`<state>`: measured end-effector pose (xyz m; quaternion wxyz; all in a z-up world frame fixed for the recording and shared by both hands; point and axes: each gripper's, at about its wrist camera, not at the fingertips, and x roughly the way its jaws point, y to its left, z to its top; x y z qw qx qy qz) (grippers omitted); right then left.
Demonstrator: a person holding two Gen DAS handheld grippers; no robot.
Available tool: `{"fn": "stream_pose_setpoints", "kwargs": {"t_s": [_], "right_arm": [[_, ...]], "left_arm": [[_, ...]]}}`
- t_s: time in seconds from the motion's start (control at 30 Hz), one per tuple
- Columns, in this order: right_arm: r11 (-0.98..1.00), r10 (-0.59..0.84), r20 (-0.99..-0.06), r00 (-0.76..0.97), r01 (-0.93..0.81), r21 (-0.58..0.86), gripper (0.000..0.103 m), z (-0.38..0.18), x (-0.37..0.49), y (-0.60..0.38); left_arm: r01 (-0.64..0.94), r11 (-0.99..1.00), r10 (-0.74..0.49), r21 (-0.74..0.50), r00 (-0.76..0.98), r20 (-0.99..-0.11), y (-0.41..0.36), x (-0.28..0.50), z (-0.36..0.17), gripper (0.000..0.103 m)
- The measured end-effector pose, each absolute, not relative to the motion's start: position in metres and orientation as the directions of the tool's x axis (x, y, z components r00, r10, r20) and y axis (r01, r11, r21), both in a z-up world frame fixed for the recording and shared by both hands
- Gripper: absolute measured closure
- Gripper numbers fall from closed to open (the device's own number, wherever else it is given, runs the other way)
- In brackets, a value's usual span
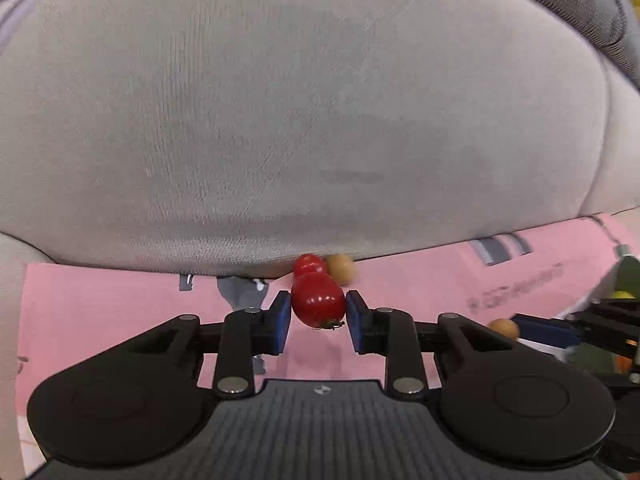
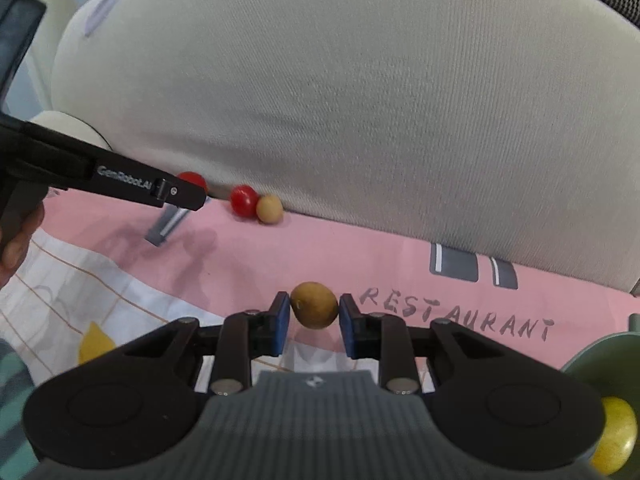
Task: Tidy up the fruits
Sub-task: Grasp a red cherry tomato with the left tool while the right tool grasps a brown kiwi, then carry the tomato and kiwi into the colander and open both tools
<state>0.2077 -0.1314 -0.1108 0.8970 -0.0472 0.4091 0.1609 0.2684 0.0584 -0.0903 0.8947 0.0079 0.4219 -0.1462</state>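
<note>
My left gripper (image 1: 318,309) is shut on a red cherry tomato (image 1: 318,300), held just above the pink cloth (image 1: 120,312). Behind it, against the grey cushion (image 1: 280,120), lie a second red tomato (image 1: 308,265) and a tan round fruit (image 1: 341,268). In the right wrist view my right gripper (image 2: 314,308) is shut on a tan longan-like fruit (image 2: 314,305) over the pink cloth (image 2: 360,252). The left gripper (image 2: 192,192) reaches in from the left there with its tomato (image 2: 192,180); the loose tomato (image 2: 243,200) and tan fruit (image 2: 269,209) lie by the cushion (image 2: 320,100).
A green bowl (image 2: 600,356) sits at the lower right with a yellow-green fruit (image 2: 616,444) in it. A checked cloth with yellow prints (image 2: 60,300) covers the lower left. A person's hand (image 2: 16,240) holds the left gripper's handle. The cushion blocks the far side.
</note>
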Motion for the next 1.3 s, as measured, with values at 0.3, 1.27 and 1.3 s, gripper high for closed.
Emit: {"fn": "stream_pose_setpoints", "kwargs": {"t_s": [0.3, 1.27, 1.3], "right_arm": [[0.937, 0.28, -0.684, 0.674, -0.347, 0.041, 0.08, -0.067, 0.168, -0.145], [0.992, 0.112, -0.676, 0.728, -0.123, 0.032, 0.08, -0.048, 0.055, -0.296], [0.993, 0.103, -0.682, 0.724, -0.118, 0.025, 0.08, -0.05, 0.055, -0.302]], "left_arm": [[0.328, 0.931, -0.343, -0.158, 0.645, -0.683, 0.043, 0.214, -0.031, 0.07], [0.633, 0.741, -0.572, -0.226, 0.418, -0.706, -0.116, 0.128, -0.001, 0.07], [0.64, 0.734, -0.572, -0.227, 0.403, -0.714, -0.122, 0.129, -0.005, 0.07]]}}
